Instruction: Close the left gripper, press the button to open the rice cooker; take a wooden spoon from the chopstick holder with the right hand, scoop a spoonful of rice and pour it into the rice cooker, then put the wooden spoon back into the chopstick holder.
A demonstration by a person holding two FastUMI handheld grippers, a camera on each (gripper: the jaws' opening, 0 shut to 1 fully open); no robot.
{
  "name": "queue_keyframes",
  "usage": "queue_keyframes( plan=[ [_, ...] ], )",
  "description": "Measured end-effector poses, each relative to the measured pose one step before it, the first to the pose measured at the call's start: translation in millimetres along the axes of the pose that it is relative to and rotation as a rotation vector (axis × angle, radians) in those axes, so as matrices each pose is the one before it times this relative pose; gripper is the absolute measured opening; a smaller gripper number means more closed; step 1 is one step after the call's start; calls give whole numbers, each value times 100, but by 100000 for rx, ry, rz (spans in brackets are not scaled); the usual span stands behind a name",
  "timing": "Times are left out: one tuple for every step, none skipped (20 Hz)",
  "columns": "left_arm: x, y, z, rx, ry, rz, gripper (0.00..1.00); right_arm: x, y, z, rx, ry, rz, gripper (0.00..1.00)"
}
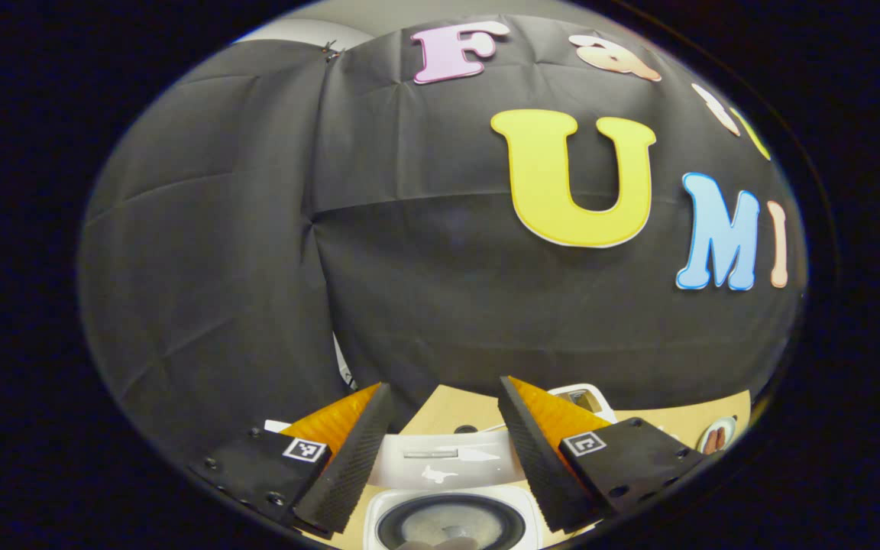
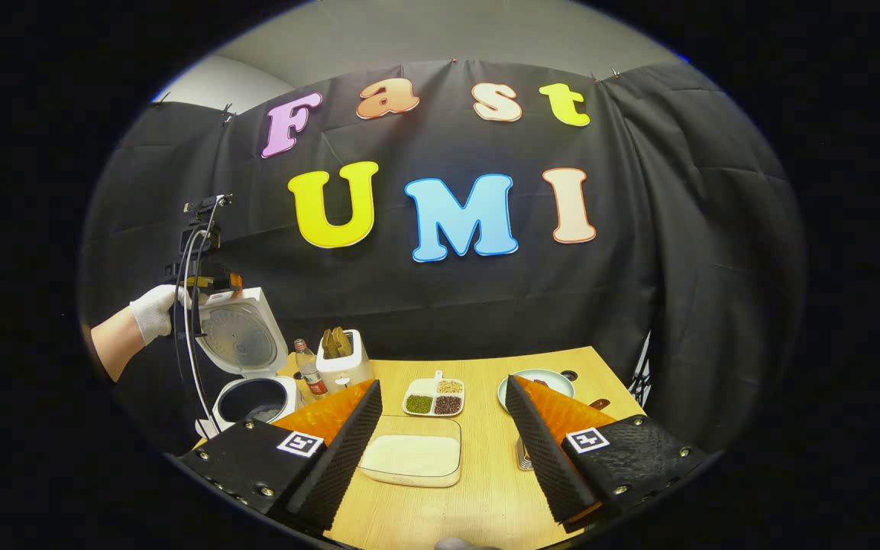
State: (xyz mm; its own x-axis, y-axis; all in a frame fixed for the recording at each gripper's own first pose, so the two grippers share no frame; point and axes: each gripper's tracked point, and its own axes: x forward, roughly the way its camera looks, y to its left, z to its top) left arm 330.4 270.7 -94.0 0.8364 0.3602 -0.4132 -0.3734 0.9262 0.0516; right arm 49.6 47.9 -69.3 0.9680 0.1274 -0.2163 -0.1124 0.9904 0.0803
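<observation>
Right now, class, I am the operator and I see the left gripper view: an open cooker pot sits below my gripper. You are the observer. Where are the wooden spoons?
Observer: In the white holder on the table, beside the rice cooker, with a bottle between them.
Operator: And the rice to scoop?
Observer: In a clear tray just ahead of the right gripper.
Operator: Is that gripper holding anything?
Observer: No, it is open and empty.

we see the cooker [image 1: 451, 519] cut off by the bottom edge; the holder's [image 2: 344, 359] contents are too small to tell.
</observation>
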Motion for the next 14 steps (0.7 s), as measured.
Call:
queue_keyframes(
  plan=[
    [-92, -32, -53, -150, 955, -334, 96, -89, -213, -111, 328, 384, -281, 100],
    [-499, 1, -154, -316, 493, -195, 92, -96, -98, -58, 629, 99, 270, 99],
    [-206, -2, -183, -435, 1165, -333, 94, -31, -44, -96, 343, 133, 228, 99],
    [-319, -69, -389, -457, 668, -425, 96, -83, -112, -54, 89, 189, 103, 99],
    [-382, -40, -361, -229, 991, -314, 96, -120, -89, -142, 323, 369, 370, 99],
    [-623, -159, -174, 9, 809, -532, 94, -97, 29, -60, 503, 135, 574, 99],
    [-723, -56, -557, 225, 1375, -726, 100, -99, -154, -157, 552, 139, 399, 100],
    [-558, -128, -486, -639, 807, -707, 99, -105, -85, -96, 405, 151, 430, 99],
    [-746, -100, -714, 405, 1498, -694, 97, -81, -22, -123, 466, 86, 628, 99],
    [-877, -159, -828, -480, 1256, -610, 99, -65, -67, -142, 454, 393, 423, 99],
    [-748, -31, -886, 686, 1282, -392, 97, -165, -79, -352, 553, 538, 766, 99],
    [-847, -157, -1093, -437, 2240, -487, 98, -99, -41, -211, 500, 433, 481, 99],
    [-625, -163, -1443, 395, 3121, -248, 94, -122, -98, -333, 392, 350, 744, 99],
    [-690, -16, -2020, -619, 4706, -466, 94, -5, -42, -396, 200, 599, 557, 99]
  ],
)
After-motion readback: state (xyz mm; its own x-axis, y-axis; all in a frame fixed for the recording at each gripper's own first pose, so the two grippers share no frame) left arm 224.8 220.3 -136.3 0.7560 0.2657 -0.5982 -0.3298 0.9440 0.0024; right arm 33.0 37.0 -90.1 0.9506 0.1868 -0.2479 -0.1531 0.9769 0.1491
